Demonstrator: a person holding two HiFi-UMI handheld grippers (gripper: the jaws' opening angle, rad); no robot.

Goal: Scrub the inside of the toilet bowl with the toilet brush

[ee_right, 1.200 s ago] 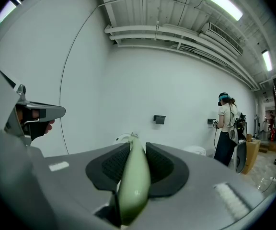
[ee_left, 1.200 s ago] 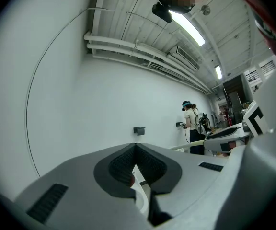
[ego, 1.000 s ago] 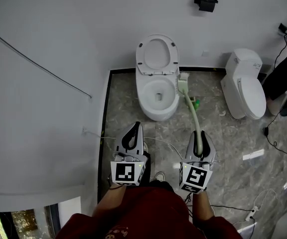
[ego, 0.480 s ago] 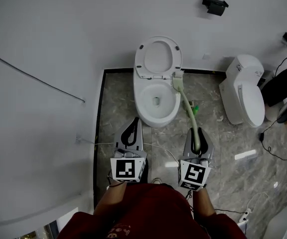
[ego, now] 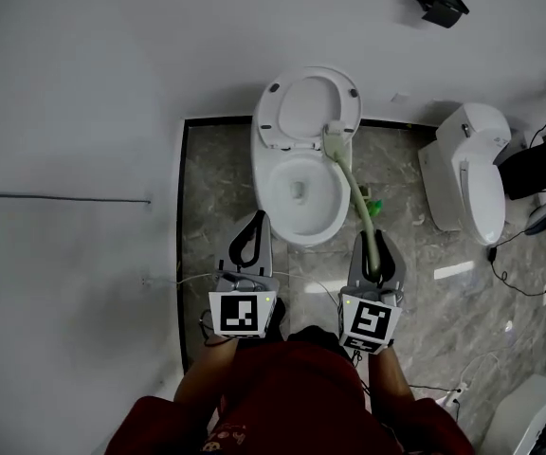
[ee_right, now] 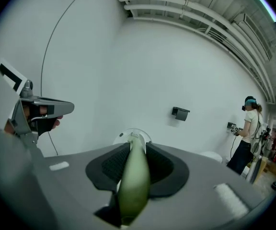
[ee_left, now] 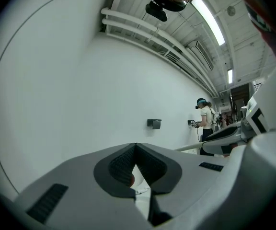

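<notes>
The toilet brush [ego: 359, 200] is held by the lower end of its pale green handle in the right gripper [ego: 374, 246], whose jaws are closed on the handle from both sides; in the right gripper view the handle [ee_right: 134, 186] is seen running straight out between the ribbed pads [ee_right: 111, 164], so that the tool can be steered like an extension of the gripper. The brush head [ego: 335, 136] is carried at the far right of the toilet bowl [ego: 263, 193], by the base of the raised seat and lid [ego: 309, 102], and appears to be over the rim rather than down in the basin, so scrubbing is judged not yet begun. The left gripper [ego: 249, 242] is held low in front of the bowl, clear of the brush; its jaws are seen meeting at their tips with nothing between them [ee_left: 136, 150], and it is probably kept aside because one gripper is enough for the job. A small green object [ego: 373, 202], possibly the brush's holder, lies on the marble floor [ego: 216, 188] beside the toilet. For the next move, the head needs to be lowered inside the rim.
</notes>
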